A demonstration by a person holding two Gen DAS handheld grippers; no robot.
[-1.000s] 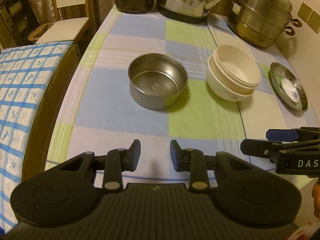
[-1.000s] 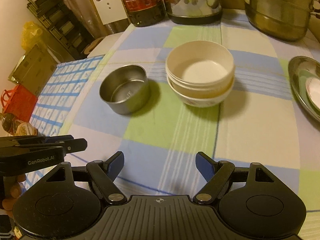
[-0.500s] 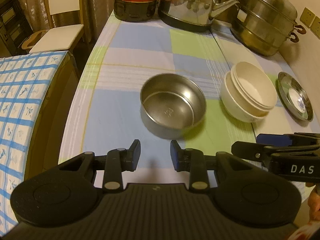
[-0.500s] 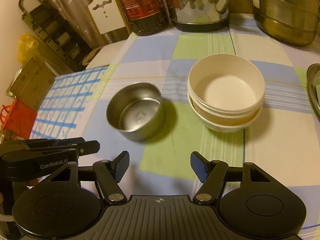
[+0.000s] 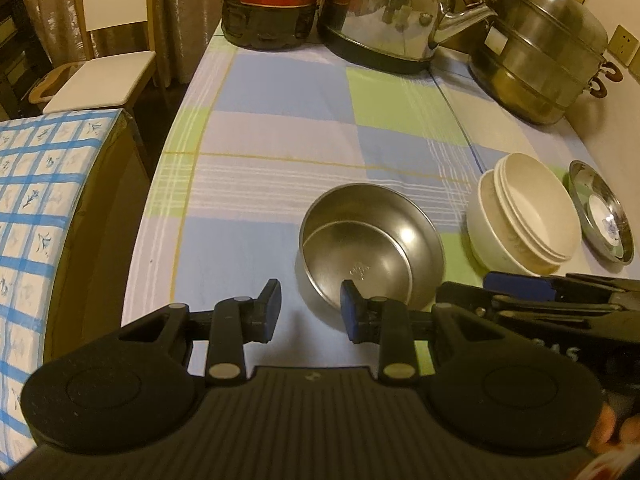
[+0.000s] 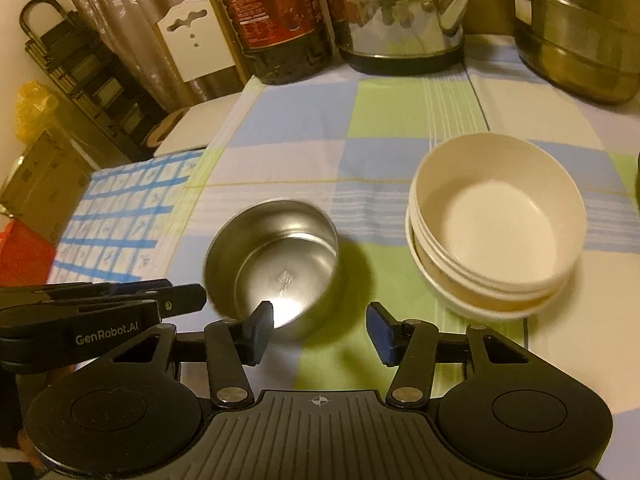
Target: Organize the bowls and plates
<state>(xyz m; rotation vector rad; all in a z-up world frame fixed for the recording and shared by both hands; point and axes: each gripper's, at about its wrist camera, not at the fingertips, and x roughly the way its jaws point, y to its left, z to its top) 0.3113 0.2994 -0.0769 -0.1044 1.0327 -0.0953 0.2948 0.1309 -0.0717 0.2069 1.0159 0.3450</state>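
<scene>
A steel bowl (image 5: 370, 246) (image 6: 276, 264) stands upright on the checked tablecloth. To its right is a stack of white bowls (image 5: 524, 216) (image 6: 496, 224). At the far right a steel plate (image 5: 618, 236) carries a small white dish. My left gripper (image 5: 310, 306) is at the steel bowl's near left side, narrowly open, its right finger in front of the bowl's wall. My right gripper (image 6: 320, 320) hovers over the bowl's near right rim. Its jaws are closing with the rim between them, and the pads do not press on it.
A kettle (image 5: 392, 12), a dark oil bottle (image 5: 272, 0) and a steamer pot (image 5: 544, 56) line the table's back edge. A lower surface with a blue checked cloth (image 5: 36, 208) sits left of the table, a white chair (image 5: 100, 80) behind it.
Both grippers have moved forward to the steel bowl, which now sits right at their fingertips. The right jaws have narrowed. The left jaws keep the same gap.
</scene>
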